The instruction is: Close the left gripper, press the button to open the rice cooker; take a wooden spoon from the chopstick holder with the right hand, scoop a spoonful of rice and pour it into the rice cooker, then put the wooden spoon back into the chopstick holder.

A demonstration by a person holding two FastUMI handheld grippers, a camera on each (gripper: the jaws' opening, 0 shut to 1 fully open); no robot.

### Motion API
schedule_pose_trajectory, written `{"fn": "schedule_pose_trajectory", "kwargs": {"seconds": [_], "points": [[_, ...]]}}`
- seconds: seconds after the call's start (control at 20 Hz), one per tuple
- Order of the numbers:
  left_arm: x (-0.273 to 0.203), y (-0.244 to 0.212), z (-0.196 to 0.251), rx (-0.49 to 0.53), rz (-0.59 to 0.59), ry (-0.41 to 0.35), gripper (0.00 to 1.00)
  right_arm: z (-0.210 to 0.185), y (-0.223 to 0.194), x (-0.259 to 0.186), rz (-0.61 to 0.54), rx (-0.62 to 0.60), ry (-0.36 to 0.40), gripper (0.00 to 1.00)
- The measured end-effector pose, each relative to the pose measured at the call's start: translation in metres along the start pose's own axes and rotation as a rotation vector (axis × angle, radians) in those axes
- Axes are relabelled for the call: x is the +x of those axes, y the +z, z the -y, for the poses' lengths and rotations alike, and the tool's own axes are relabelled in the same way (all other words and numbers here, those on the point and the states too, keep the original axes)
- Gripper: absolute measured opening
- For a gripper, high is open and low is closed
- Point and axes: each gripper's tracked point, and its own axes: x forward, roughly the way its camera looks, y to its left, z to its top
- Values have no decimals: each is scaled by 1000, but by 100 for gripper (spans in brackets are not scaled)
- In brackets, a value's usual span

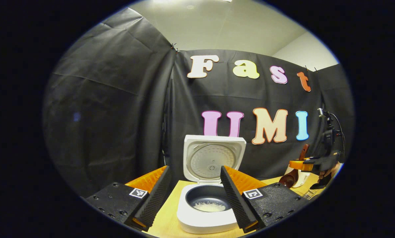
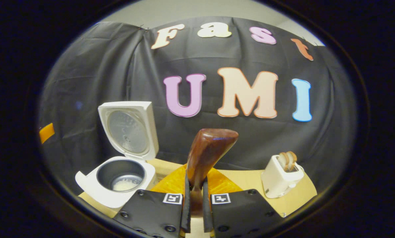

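I've got the L gripper (image 1: 194,195) spread wide, nothing between its black ribbed fingers (image 1: 152,198); it hangs in front of the white square rice cooker (image 1: 204,218), which sits straight ahead btw the two fingers. Cooker lid (image 1: 214,160) stands upright at the back, dark inner pot (image 1: 209,200) exposed w/ a small patch of white rice (image 1: 210,207) on its bottom. Free air all round the pot mouth; cooker's front edge sits near the tan wooden tabletop (image 1: 166,218) front.

R gripper (image 2: 194,198) is clamped narrow on the dark brown wooden spoon (image 2: 207,155); both fingers press the handle, bowl end sticks up and away from me. In the left gripper view I see that gripper off to the right, held by a hand (image 1: 329,172), spoon (image 1: 291,175) angled down just in front of a white holder (image 1: 299,177) – can't tell if they touch.

In the right gripper view the cooker is front-left, a white toaster w/ bread slices (image 2: 280,177) front-right near the table's right edge, well apart, w/ bare table btw them
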Motion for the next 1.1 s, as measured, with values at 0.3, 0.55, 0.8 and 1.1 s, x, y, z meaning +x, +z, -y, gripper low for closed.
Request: {"fn": "schedule_pose_trajectory", "kwargs": {"seconds": [0.3, 0.55, 0.8, 1.1], "points": [[17, 2, 41, 2, 3, -34, 85, 83, -12, -31, -3, 55, -108, 19], [25, 2, 66, 15, 2, -57, 85, 142, -28, -49, -26, 66, -186, 19], [31, 4, 89, 26, 0, -71, 89, 194, -65, -68, -76, 105, -252, 18], [34, 7, 120, 46, 2, -99, 85, 231, -103, -91, -130, 137, -299, 19]]}}
